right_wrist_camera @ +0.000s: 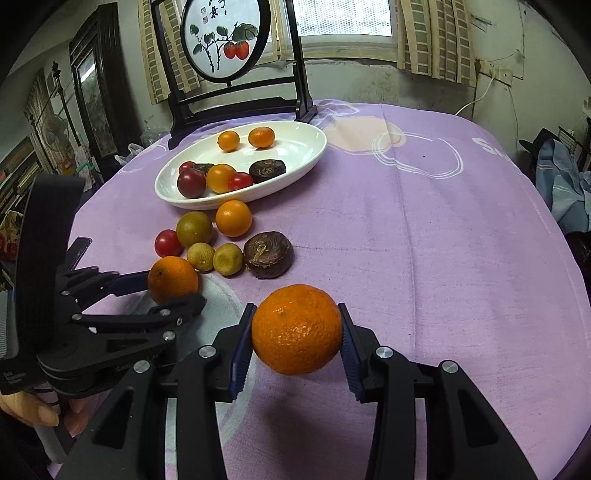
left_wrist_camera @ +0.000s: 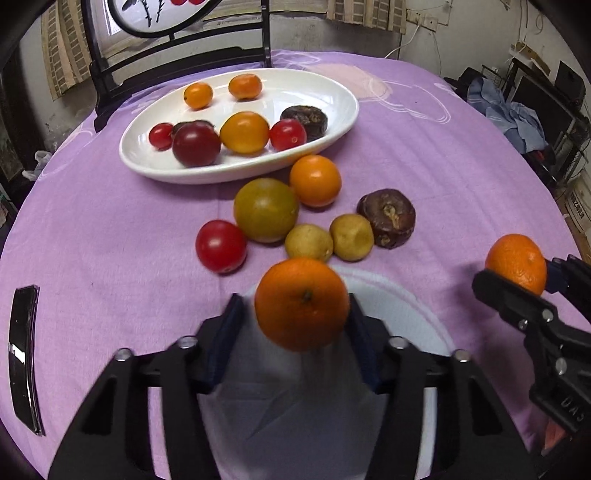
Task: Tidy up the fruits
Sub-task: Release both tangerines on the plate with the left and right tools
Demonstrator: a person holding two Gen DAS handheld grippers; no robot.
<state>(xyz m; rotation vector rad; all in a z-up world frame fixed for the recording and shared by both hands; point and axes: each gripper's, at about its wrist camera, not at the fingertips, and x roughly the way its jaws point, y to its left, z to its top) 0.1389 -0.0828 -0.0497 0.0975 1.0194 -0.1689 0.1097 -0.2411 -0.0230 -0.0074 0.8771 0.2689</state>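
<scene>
We see soft daylight from the window (right_wrist_camera: 343, 18), glare on the plate (left_wrist_camera: 332, 92), fisheye-bent dark corners, and a motion-blurred orange (left_wrist_camera: 301, 302)

My table (right_wrist_camera: 424, 236) wears a purple cloth (left_wrist_camera: 96, 236) printed with pale circles and a white patch near me. At the far side a white oval dish (right_wrist_camera: 295, 162) sits on it, just in front of the dark foot of a standing screen (right_wrist_camera: 236, 107). On the cloth beside the dish's near rim I see a loose cluster: an orange fruit (left_wrist_camera: 315, 180) touching a green-yellow one (left_wrist_camera: 266, 209), a red tomato (left_wrist_camera: 221, 246), two small yellowish fruits (left_wrist_camera: 308, 242) side by side, and a dark brown wrinkled one (left_wrist_camera: 386, 218). A black, glossy flat object (left_wrist_camera: 24, 358) lies at my left edge of the cloth.
</scene>
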